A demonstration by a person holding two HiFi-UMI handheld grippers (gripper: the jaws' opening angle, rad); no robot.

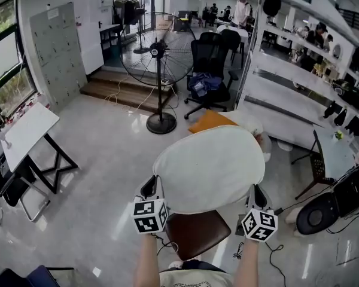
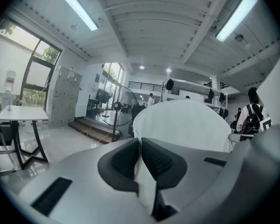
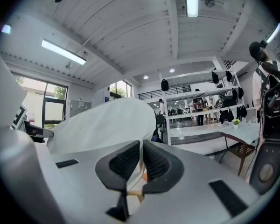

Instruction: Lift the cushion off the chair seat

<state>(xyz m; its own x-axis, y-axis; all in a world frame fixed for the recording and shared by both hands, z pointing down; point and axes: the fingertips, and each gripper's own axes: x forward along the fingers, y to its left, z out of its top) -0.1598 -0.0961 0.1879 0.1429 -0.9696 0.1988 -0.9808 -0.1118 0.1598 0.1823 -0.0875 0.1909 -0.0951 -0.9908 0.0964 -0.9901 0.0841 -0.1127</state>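
Observation:
A large off-white cushion (image 1: 210,167) hangs in the air above the brown chair seat (image 1: 195,232), held at its two near corners. My left gripper (image 1: 151,191) is shut on the cushion's left edge, and my right gripper (image 1: 257,197) is shut on its right edge. In the left gripper view the white fabric (image 2: 182,125) is pinched between the dark pads (image 2: 158,161). In the right gripper view the cushion (image 3: 102,125) runs off to the left from the shut jaws, with fabric clamped between the pads (image 3: 156,162).
A standing fan (image 1: 158,58) is ahead on the floor. A black office chair (image 1: 212,70) with clothes stands behind it. A white folding table (image 1: 27,133) is at the left, white shelving (image 1: 299,94) and a wicker chair (image 1: 317,166) at the right. Cables (image 1: 269,250) lie on the floor.

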